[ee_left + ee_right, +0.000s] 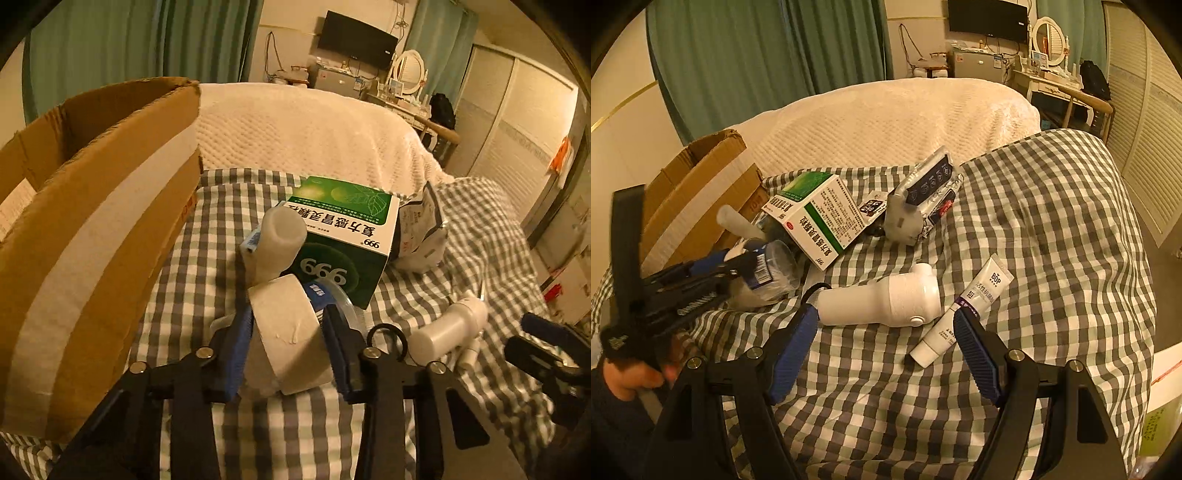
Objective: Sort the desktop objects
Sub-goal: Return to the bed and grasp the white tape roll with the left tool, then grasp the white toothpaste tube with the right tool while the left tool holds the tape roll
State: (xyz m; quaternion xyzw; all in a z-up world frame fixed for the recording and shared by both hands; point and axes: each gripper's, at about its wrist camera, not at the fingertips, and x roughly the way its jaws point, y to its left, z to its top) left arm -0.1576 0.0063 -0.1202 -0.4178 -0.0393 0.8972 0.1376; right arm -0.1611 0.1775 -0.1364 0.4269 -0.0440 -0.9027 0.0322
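Checked cloth [1034,221]: woven fabric, matt, softly creased.
White blanket [295,122]: textured knit, bumpy, matt.
Cardboard box [92,206]: rough brown corrugated board, torn edges, a smooth pale tape strip.
Medicine box [820,218]: printed card, slight sheen.
Foil pouch [923,195]: crinkled, glossy.
White bottle [882,301]: smooth plastic, satin.
Toothpaste tube [964,314]: smooth, soft-looking plastic.
Left gripper [288,343]: matt black plastic, ribbed blue pads, shiny metal bolts.
Right gripper [886,354]: same finish.
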